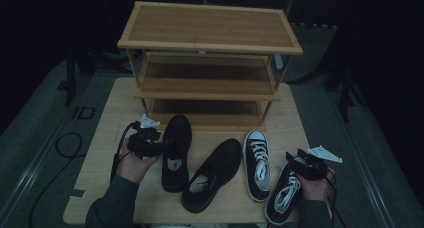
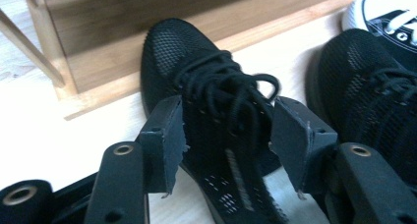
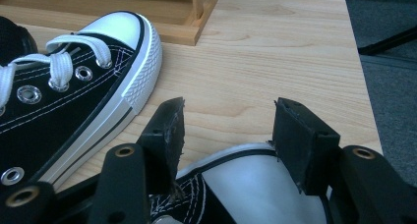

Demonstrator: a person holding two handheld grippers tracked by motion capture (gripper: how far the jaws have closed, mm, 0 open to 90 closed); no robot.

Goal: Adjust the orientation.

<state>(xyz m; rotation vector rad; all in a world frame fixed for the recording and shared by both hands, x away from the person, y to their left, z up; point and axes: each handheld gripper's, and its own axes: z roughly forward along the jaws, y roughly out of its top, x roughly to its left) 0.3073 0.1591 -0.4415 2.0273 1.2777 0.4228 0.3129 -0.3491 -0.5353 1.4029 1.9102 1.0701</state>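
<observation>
We work at pale wood table (image 1: 100, 188); grey carpet around it, room beyond dark. Three-tier wooden shoe rack (image 1: 210, 43) stands at far edge.

Left gripper (image 1: 162, 147) hovers over laces of left black mesh shoe (image 1: 177, 148), jaws spread wide, pads clear of shoe. Shoe lies on table, toe just before rack's bottom shelf.

Second mesh shoe (image 1: 212, 174) beside it, angled.

Right gripper (image 1: 291, 160) above toe cap of near sneaker (image 1: 282, 195), jaws spread. Other sneaker (image 1: 256, 163) lies alongside.
</observation>
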